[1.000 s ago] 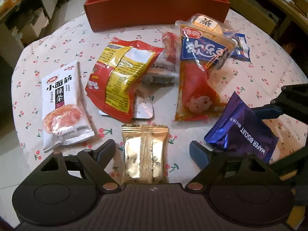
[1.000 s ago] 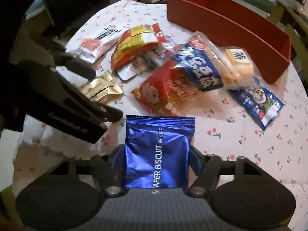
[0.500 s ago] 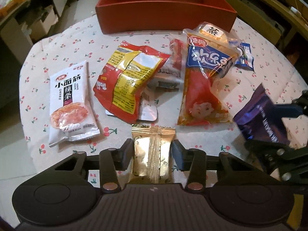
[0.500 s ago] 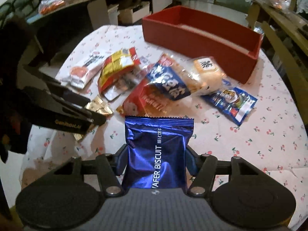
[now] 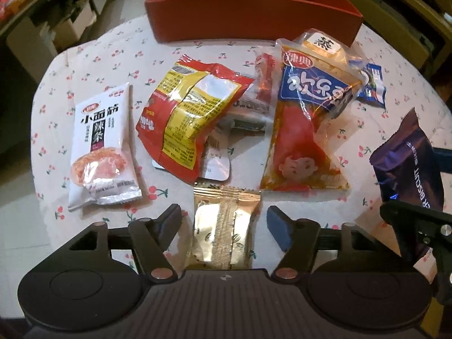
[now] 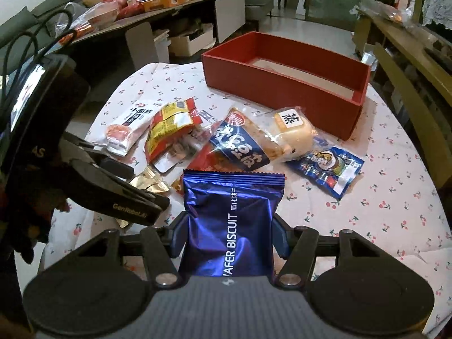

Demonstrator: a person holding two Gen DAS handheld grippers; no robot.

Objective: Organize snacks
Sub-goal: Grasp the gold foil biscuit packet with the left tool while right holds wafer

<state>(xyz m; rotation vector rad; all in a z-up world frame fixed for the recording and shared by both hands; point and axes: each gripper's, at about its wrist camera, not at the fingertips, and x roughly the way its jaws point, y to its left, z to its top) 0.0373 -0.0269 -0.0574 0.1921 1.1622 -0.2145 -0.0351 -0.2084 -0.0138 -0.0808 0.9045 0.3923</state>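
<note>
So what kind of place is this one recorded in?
Most likely a home living or dining room: a round table under a cherry-print tablecloth, a sofa in the background, and a long cluttered shelf unit beside it.

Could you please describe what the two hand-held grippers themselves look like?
Both are matte black: the left hand-held gripper and right hand-held gripper have angular linkage arms with copper-coloured pivot pins, round side discs, a ribbed grey body and blue finger pads. The left one's side reads "GenRobot.AI".

snack packets lie clustered mid-table (image 5: 93, 56); box (image 5: 254, 14) stands behind them. gold packet (image 5: 223, 226) nearest, between left gripper (image 5: 224, 220) fingers; noodle packet (image 5: 101, 147) leftmost.
</note>
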